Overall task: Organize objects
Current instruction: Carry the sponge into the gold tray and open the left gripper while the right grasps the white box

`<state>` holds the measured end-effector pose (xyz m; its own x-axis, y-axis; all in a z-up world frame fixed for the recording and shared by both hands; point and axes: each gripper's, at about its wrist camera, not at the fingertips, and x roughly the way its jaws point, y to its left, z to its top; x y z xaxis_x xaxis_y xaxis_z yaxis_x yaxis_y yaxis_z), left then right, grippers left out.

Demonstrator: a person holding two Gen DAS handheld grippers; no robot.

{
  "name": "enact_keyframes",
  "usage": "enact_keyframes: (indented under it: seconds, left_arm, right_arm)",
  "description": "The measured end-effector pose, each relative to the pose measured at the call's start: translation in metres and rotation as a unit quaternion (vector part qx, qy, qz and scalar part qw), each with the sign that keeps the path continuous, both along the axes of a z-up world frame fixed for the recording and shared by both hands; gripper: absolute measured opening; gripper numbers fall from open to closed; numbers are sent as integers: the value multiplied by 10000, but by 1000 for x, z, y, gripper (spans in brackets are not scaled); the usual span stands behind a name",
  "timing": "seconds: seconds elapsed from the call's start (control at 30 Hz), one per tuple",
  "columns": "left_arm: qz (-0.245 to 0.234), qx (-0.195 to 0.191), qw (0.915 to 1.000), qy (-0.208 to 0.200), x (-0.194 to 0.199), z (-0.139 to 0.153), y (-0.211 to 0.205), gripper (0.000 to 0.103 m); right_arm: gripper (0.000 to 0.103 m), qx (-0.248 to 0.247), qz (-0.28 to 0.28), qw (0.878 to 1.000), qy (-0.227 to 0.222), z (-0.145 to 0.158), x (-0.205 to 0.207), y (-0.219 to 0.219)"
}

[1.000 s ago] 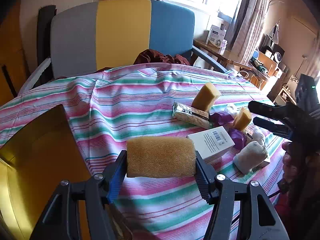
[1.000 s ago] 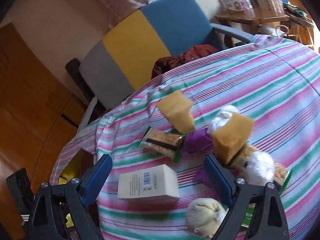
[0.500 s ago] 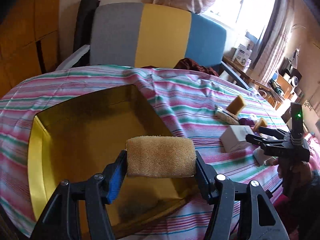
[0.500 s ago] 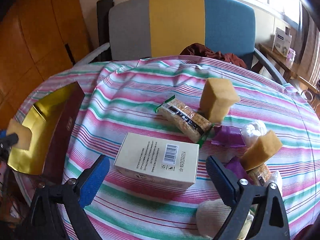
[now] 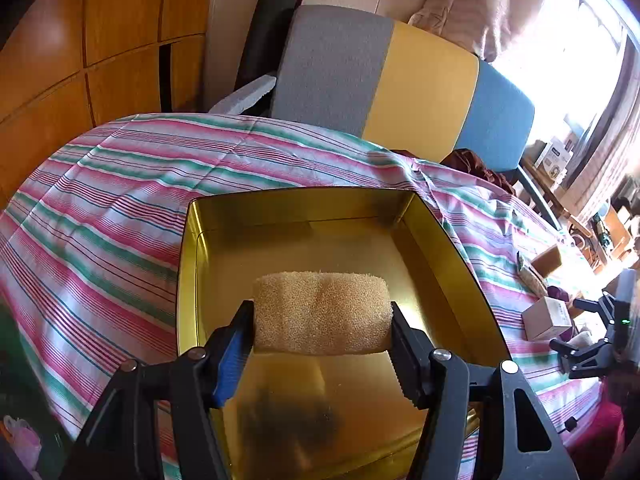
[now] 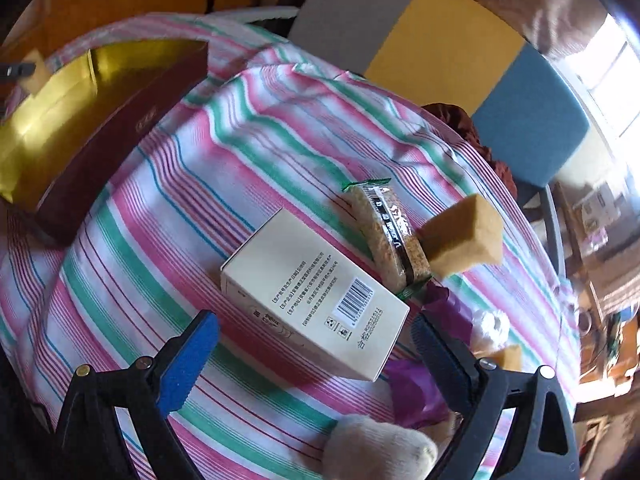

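My left gripper (image 5: 322, 336) is shut on a tan sponge (image 5: 322, 312) and holds it above the inside of an open gold tin box (image 5: 440, 248), which also shows at the upper left of the right wrist view (image 6: 48, 100). My right gripper (image 6: 314, 344) is open and empty, its jaws on either side of a white carton with a barcode (image 6: 316, 296) lying on the striped cloth. Beyond the carton lie a wrapped snack bar (image 6: 384, 236) and another tan sponge block (image 6: 464, 236).
Purple wrappers (image 6: 448, 312), a small sponge piece (image 6: 508, 356) and a beige cloth pouch (image 6: 380, 448) lie near the right gripper. A grey, yellow and blue chair (image 5: 400, 80) stands behind the table. Wooden cabinets (image 5: 80, 40) stand at left.
My left gripper carried the sponge leftward, from over the cloth to above the gold box's inside. My right gripper moved closer to the white carton, which now lies between its jaws.
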<state>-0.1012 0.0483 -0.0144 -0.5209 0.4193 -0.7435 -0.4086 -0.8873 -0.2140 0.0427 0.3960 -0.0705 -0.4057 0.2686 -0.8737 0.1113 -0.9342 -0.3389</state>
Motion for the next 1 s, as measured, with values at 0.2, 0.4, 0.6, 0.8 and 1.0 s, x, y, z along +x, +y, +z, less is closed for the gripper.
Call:
enact_keyframes:
  seconds: [0.2,0.4,0.6,0.8,1.0]
  left_arm:
    - [-103,69,9999,-22,6,-2,-3,64]
    - [-97,7,9999,-24,5,-6,-9,64]
    - [179,-49,9998,-64,-20,-10,-17,64]
    - [317,-268,9990,-156,-58,-18,-11,64]
    - [375,-593,9971,-279,-97,-36,3,64]
  right_arm:
    - [99,267,671,9939,-834,-19,-31,-1]
    - [50,-559,38,9966,-598,-18,-38,3]
    - [49,-818,-319,9961,47,-16,-20,-29]
    - [49,-1086,-637,9916,294,-21,-20,-20]
    - [49,-1049,-640,9918,361,-24,-21,-24]
